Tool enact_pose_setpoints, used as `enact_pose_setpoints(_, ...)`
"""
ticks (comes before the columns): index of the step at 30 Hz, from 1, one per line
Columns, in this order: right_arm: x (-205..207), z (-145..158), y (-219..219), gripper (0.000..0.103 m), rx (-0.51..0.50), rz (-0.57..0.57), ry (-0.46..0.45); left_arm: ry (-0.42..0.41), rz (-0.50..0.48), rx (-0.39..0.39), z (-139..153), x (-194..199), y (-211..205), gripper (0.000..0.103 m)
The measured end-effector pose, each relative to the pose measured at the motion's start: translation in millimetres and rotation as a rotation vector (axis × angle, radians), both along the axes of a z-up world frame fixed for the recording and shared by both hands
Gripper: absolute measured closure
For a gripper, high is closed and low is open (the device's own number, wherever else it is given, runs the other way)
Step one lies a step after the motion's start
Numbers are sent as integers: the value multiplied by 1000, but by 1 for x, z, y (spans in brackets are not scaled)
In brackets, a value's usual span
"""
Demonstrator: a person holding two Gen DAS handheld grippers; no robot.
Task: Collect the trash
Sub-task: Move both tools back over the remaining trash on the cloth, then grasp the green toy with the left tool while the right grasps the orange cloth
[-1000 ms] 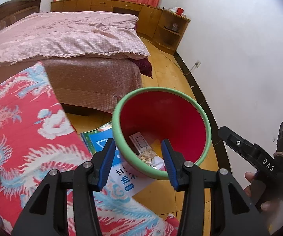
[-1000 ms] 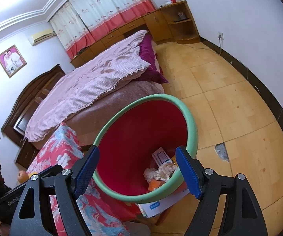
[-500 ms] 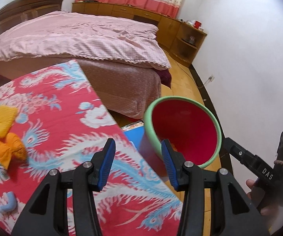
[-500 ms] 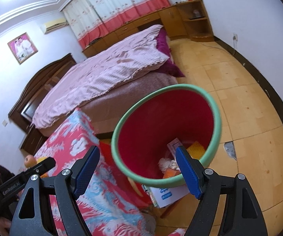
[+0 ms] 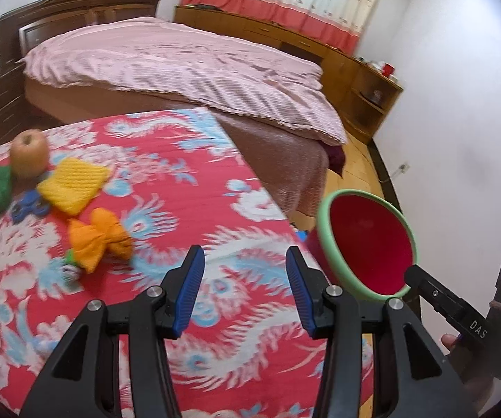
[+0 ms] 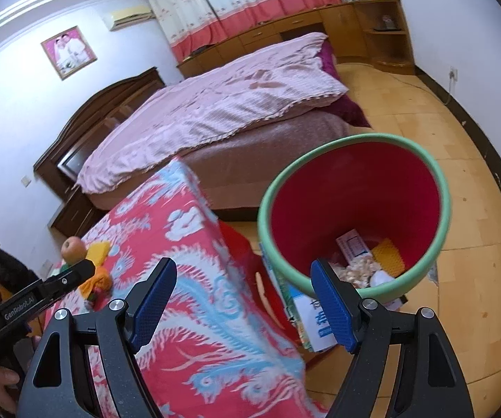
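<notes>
Both grippers' jaws apart, seemingly empty.

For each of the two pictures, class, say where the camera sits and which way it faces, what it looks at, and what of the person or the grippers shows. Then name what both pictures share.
Left wrist: sits on the left gripper, facing down along its empty, open fingers over the red tablecloth; right gripper and fingertips at right edge.
Right wrist: sits on the right gripper, also open and empty, facing the bin and bed; left gripper and hand at left edge.
Shared: tablecloth, bin, bed, apple, orange wrapper.
</notes>
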State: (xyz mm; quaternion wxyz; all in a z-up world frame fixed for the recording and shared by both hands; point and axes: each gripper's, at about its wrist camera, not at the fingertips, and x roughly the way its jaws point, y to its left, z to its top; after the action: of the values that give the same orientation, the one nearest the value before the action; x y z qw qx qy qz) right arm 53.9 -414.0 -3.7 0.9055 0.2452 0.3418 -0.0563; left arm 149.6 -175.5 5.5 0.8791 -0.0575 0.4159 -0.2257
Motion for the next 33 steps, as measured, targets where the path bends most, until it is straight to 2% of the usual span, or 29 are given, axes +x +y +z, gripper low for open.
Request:
enact_pose_setpoints(9, 19, -4, 43, 23, -3, 106, 31, -1, 155, 7, -4, 1, 62, 54)
enact_pose_setpoints(21, 36, -8, 82, 23, -31, 178, 62, 18, 284, 50, -22, 13, 126, 54)
enact_pose_setpoints(27, 45, -11, 96, 23, -47, 204, 83, 57, 314, 58, -38, 22, 143, 54)
enact_pose_setpoints(33, 54, -15, 105, 23, -53, 226, 98, 85, 288, 69, -51, 30, 140, 54)
